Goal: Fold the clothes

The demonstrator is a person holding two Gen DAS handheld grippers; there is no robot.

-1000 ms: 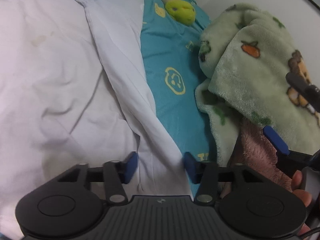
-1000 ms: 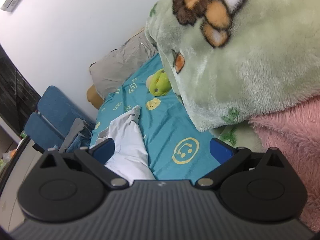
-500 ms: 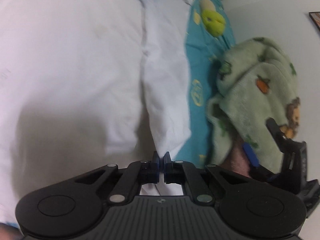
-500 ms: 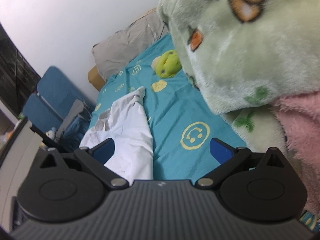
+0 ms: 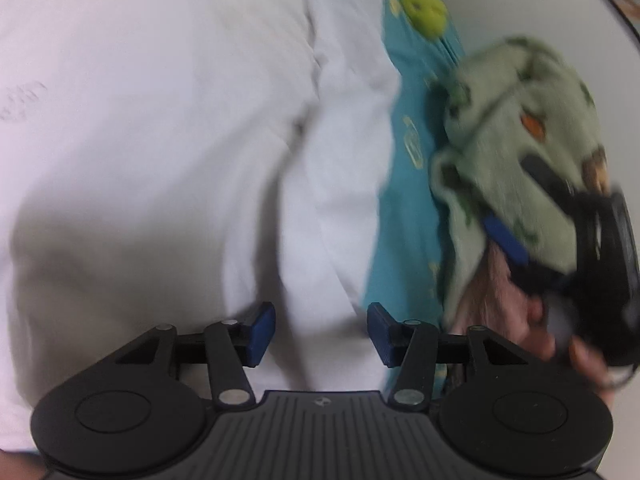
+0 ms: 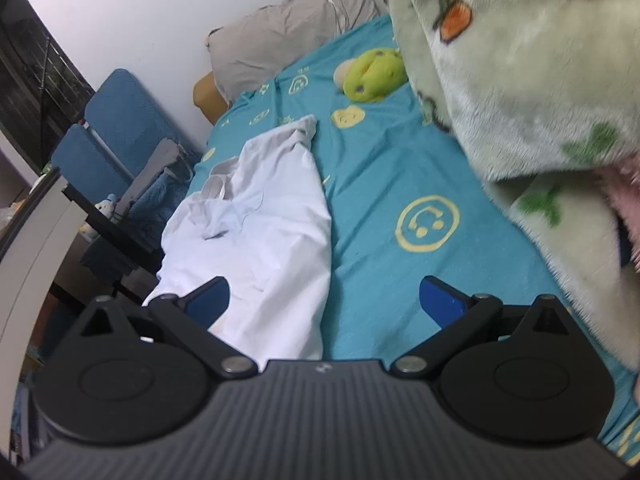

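Observation:
A white shirt point(image 5: 160, 140) lies spread on the teal bed sheet point(image 5: 404, 208) and fills most of the blurred left wrist view. My left gripper point(image 5: 321, 334) hangs open just above the shirt's right fold, nothing between its fingers. In the right wrist view the same shirt point(image 6: 260, 240) lies lengthwise on the sheet point(image 6: 400, 168), its collar toward the pillow. My right gripper point(image 6: 324, 300) is open over the shirt's near edge and the sheet, holding nothing. It also shows at the right of the left wrist view as the right gripper point(image 5: 560, 240), held by a hand.
A green fleece blanket point(image 6: 520, 80) with a pink one under it bulks along the bed's right side. A green plush toy point(image 6: 374, 74) and a grey pillow point(image 6: 288, 36) sit at the head. Blue chairs point(image 6: 116, 128) with clothes stand left of the bed.
My left gripper shut on the shirt's fold half a second ago and has now opened, letting it go. The right gripper has swung down toward the shirt and sheet.

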